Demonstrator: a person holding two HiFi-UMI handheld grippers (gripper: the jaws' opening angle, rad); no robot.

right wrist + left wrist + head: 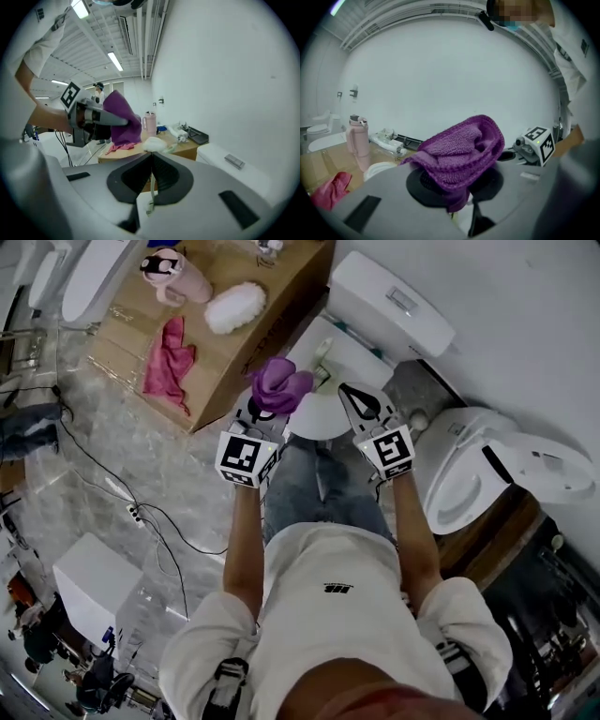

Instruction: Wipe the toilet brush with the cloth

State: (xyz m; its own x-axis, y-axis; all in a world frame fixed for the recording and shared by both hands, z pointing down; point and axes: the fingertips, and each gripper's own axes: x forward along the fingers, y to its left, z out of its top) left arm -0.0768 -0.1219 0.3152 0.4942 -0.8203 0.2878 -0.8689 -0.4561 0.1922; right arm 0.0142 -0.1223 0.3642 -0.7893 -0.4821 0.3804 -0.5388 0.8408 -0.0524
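My left gripper (pixel 265 413) (pixel 457 197) is shut on a bunched purple cloth (pixel 279 382) (pixel 459 150), which bulges up over its jaws and hides the fingertips. The right gripper (pixel 352 399) (pixel 151 161) is beside it at about the same height, shut on the thin pale handle (pixel 150 187) of the toilet brush (pixel 323 357). The handle runs down between the pads, and its pale green end pokes out ahead over the toilet lid. In the right gripper view the cloth (pixel 122 119) hangs to the left, apart from the brush.
A white toilet (pixel 333 418) with its tank (pixel 389 301) stands just ahead, another toilet (pixel 469 474) to the right. A wooden table (pixel 225 362) at the left carries a pink bottle (pixel 173 276), a red cloth (pixel 167 362) and a white fluffy pad (pixel 234 307). Cables (pixel 141 512) cross the floor.
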